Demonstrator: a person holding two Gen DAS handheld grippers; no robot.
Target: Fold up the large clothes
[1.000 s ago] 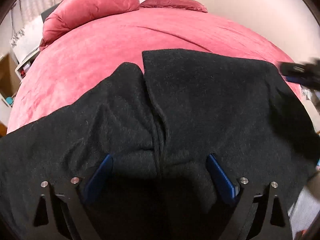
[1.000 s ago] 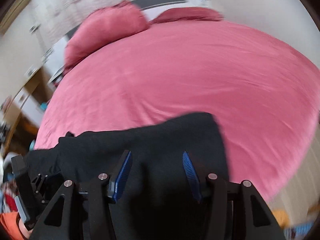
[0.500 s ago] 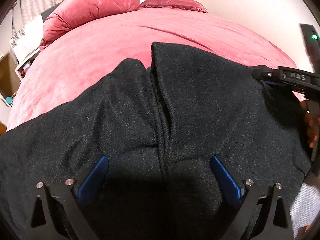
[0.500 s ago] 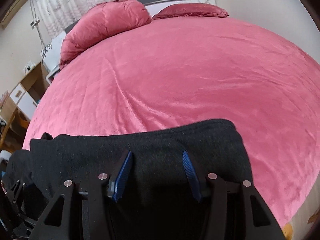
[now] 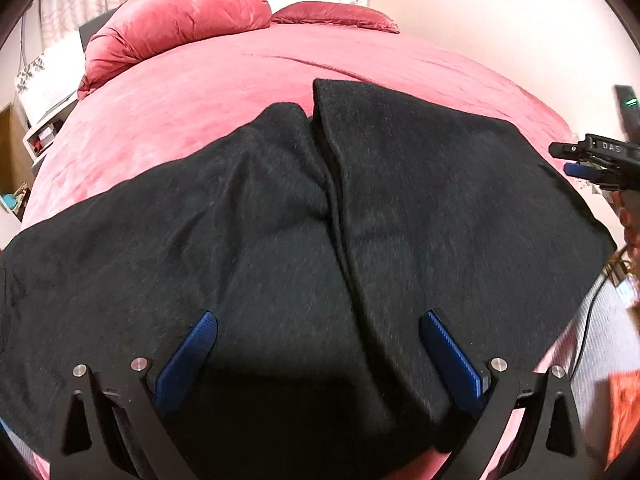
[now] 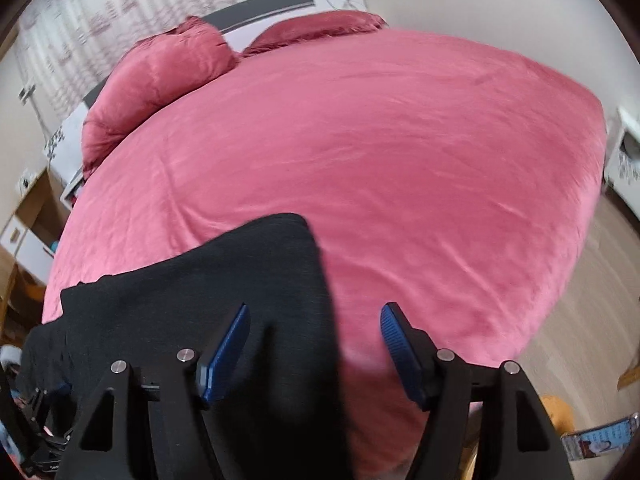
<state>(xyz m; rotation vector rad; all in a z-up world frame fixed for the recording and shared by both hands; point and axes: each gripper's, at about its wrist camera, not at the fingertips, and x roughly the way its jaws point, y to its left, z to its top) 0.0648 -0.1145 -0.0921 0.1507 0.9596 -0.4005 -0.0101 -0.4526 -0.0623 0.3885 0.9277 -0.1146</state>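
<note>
A large black garment lies spread on the near part of a bed with a pink cover, two panels meeting at a centre seam. My left gripper is open and empty, hovering over the garment's near edge. My right gripper is open and empty above the garment's right edge, its left finger over black cloth and its right finger over pink cover. The right gripper also shows at the right edge of the left wrist view.
Two pink pillows lie at the headboard. A white and wood cabinet stands left of the bed. A white nightstand and wooden floor are to the right. A wall is behind the bed.
My right gripper has opened, let go of the garment and drawn back to the right. The garment's right panel now lies flat. My left gripper stayed open.
</note>
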